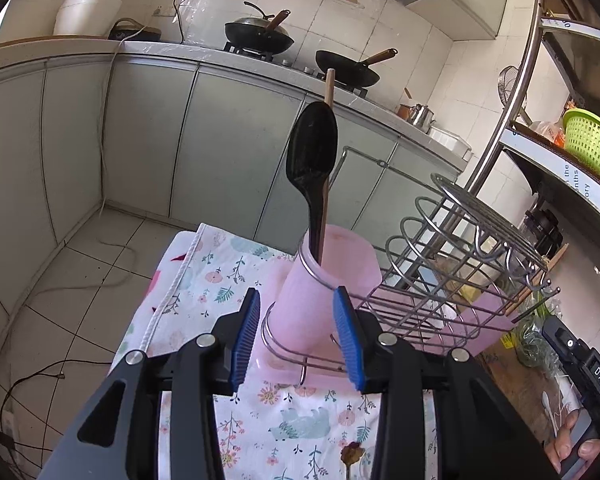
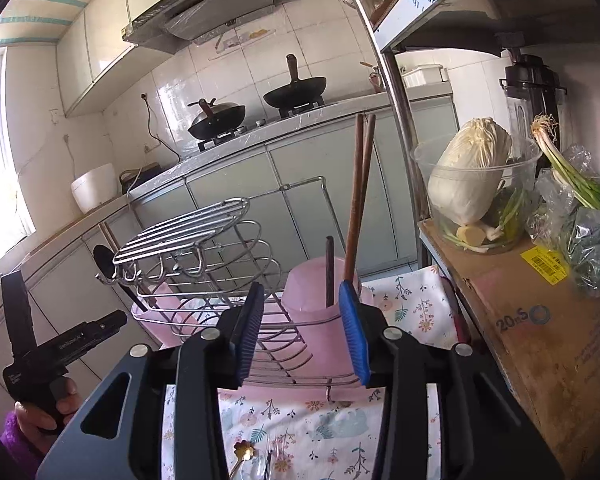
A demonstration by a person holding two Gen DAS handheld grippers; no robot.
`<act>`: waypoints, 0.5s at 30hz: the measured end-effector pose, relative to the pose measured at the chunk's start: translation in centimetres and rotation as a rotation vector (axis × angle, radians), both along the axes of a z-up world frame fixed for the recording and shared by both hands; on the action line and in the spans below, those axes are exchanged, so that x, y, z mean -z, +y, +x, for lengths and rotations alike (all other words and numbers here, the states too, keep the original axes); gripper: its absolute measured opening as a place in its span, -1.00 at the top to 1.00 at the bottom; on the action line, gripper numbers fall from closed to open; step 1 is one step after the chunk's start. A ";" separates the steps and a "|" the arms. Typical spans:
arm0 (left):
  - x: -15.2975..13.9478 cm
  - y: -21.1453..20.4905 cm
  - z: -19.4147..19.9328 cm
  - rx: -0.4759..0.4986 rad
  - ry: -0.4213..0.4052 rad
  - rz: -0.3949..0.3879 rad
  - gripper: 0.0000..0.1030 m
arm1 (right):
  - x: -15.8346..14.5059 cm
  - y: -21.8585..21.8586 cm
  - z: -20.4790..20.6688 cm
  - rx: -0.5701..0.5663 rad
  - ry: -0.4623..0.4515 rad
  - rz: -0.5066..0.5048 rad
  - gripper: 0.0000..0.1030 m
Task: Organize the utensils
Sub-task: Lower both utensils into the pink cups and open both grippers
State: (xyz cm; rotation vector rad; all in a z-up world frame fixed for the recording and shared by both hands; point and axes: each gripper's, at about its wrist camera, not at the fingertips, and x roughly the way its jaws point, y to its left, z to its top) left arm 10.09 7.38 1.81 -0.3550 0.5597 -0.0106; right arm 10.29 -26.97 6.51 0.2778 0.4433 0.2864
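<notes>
A wire dish rack (image 1: 440, 264) stands on a floral cloth (image 1: 300, 432), with a pink cup at each end. In the left wrist view the near pink cup (image 1: 320, 280) holds a black spoon (image 1: 310, 152) and a wooden chopstick (image 1: 329, 84), upright. My left gripper (image 1: 298, 332) is open and empty just in front of that cup. In the right wrist view the other pink cup (image 2: 320, 312) holds two brown chopsticks (image 2: 358, 184) and a dark stick (image 2: 329, 268). My right gripper (image 2: 306, 328) is open and empty in front of it. A gold spoon (image 2: 242, 452) lies on the cloth below.
A cardboard box (image 2: 540, 320) with a tub of cabbage (image 2: 468, 176) and green onions (image 2: 572, 176) stands right of the rack. A metal shelf post (image 2: 396, 80) rises behind. The counter with two woks (image 1: 260, 34) is across the floor.
</notes>
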 end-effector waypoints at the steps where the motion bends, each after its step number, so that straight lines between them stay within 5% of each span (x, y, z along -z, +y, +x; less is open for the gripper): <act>1: 0.1 -0.1 -0.3 0.000 0.012 0.012 0.28 | 0.1 0.0 -0.4 -0.003 0.002 0.001 0.23; 10: 0.6 -2.1 -3.0 0.014 0.037 0.163 0.28 | 2.8 1.2 -2.7 -0.069 0.074 -0.025 0.22; 15: 1.2 -3.1 -4.1 0.052 0.060 0.172 0.28 | 4.3 1.7 -3.1 -0.097 0.134 -0.024 0.22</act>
